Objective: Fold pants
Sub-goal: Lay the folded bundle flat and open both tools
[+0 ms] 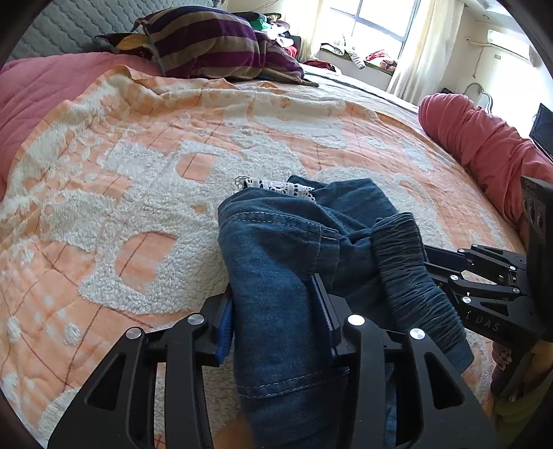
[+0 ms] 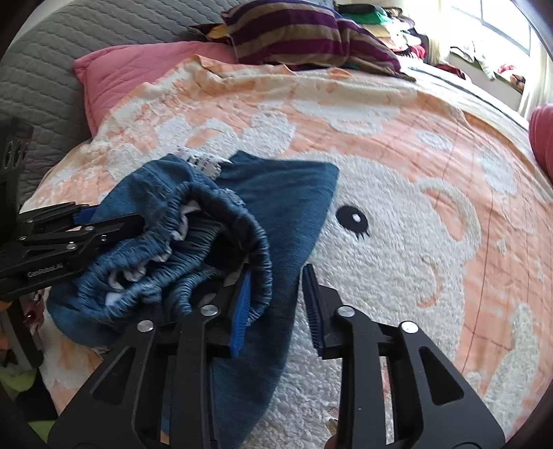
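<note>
Between the left gripper [image 1: 276,317] pads sits a thick fold of blue denim, so that gripper is clamped on the pants [image 1: 297,241], which lie bunched on the orange-and-white blanket [image 1: 121,165]. Right gripper [image 2: 276,304] is spread: its left pad touches or tucks under the gathered waistband [image 2: 221,241], its right pad stands clear over bare blanket, nothing pinched. From the right gripper, the waistband lies just ahead and to its left; the flat leg panel runs forward-right from there. Left gripper is already holding, so the right one seems the nearer free tool for the waistband. Farther off: striped pillow [image 2: 297,31], then window [image 1: 376,20].
</note>
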{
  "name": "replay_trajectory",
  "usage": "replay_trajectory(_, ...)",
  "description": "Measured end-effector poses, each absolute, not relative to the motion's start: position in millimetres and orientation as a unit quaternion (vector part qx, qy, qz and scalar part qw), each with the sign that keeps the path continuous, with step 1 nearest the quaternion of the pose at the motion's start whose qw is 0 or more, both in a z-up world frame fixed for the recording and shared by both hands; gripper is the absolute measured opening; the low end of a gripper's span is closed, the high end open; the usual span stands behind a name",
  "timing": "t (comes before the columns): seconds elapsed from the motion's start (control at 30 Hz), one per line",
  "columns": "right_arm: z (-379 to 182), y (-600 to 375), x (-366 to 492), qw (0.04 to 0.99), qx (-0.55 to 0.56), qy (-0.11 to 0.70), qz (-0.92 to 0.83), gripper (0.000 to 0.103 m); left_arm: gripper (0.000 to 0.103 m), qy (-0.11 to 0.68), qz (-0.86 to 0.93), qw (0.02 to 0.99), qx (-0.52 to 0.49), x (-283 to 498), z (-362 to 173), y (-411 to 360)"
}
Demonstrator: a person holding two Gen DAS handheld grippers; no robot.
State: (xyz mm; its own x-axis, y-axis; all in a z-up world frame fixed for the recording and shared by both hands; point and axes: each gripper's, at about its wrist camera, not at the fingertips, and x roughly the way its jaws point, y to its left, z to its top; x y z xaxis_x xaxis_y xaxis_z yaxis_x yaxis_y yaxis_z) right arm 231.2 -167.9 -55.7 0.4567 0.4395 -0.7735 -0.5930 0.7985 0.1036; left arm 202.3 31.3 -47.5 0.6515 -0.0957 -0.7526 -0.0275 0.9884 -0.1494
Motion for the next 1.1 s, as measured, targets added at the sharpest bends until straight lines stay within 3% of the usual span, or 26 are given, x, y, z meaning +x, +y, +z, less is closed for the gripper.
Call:
replay_trajectory(0.23, -58, -169, 232, 0.847, -0.089, 0.432, 0.296, 0.031, 0.046, 0.419, -0.014, 0.905, -0.077, 201, -50, 33)
replay_trajectory(0.4, -47, -175, 227, 0.854, -0.074, 0.424, 0.292, 0.052, 0.047, 0.414, -0.010, 0.907, -0.075, 194, -43, 34)
replay_trajectory(0.47, -38, -178, 222, 0.861, -0.069, 0.411, 0.292, 0.065, 0.047, 0.409, -0.007, 0.909, -0.075, 189, -38, 34)
replay_trajectory(0.53, -31, -182, 217, 0.867, -0.067, 0.400, 0.290, 0.067, 0.048, 0.406, -0.004, 0.911, -0.075, 184, -33, 35)
replay_trajectory(0.67, -21, -187, 210, 0.872, -0.061, 0.387, 0.293, 0.076, 0.063, 0.402, 0.002, 0.913, -0.075, 177, -26, 36)
replay_trajectory(0.77, -15, -191, 206, 0.877, -0.056, 0.378, 0.293, 0.081, 0.064, 0.397, 0.003, 0.915, -0.077, 172, -20, 36)
replay_trajectory(0.97, 6, -204, 196, 0.890, -0.038, 0.351, 0.290, 0.093, 0.095, 0.378, 0.016, 0.922, -0.075, 159, 1, 38)
replay_trajectory(1.1, 24, -210, 182, 0.899, -0.035, 0.323, 0.293, 0.094, 0.098, 0.370, 0.021, 0.926, -0.076, 148, 14, 39)
